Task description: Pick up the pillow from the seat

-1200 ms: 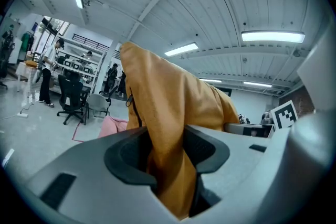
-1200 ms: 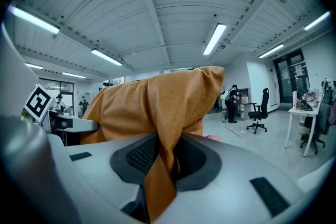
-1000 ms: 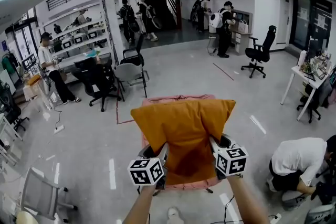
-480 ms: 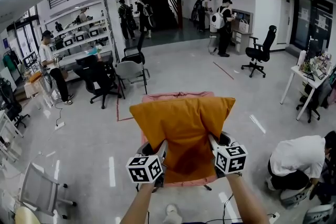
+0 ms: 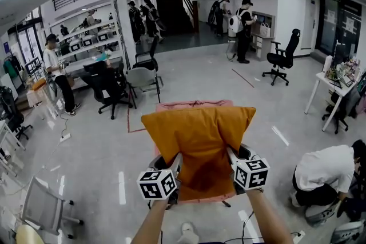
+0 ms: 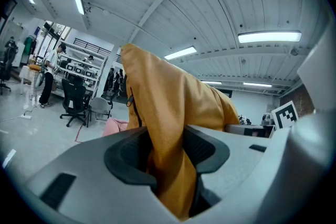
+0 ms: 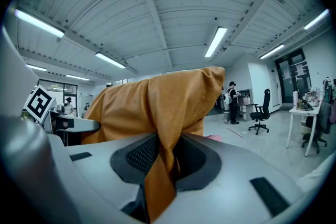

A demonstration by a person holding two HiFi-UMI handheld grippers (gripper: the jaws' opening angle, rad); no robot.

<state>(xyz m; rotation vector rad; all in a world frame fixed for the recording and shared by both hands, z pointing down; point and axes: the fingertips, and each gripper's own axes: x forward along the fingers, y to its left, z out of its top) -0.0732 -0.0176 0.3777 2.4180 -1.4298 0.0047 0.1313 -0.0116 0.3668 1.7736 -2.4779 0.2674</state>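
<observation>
The orange pillow [image 5: 199,140] hangs in the air above the pink seat [image 5: 194,106], held by its two near corners. My left gripper [image 5: 174,167] is shut on the pillow's left near corner; the fabric [image 6: 168,128] is pinched between its dark pads. My right gripper [image 5: 233,163] is shut on the right near corner, with cloth [image 7: 165,149] squeezed between its pads. The pillow's far edge stands up and hides most of the seat. In the left gripper view a strip of the pink seat [image 6: 116,126] shows beyond the pillow.
A grey chair [image 5: 142,78] and a black office chair [image 5: 108,87] stand behind the seat. A person in a white shirt [image 5: 326,171] crouches at the right. A white table [image 5: 337,86] is at far right, another chair [image 5: 43,211] at lower left. Several people stand in the background.
The pillow and both grippers have shifted slightly left and toward me in the head view. Both grips are unchanged. People at the back have walked on.
</observation>
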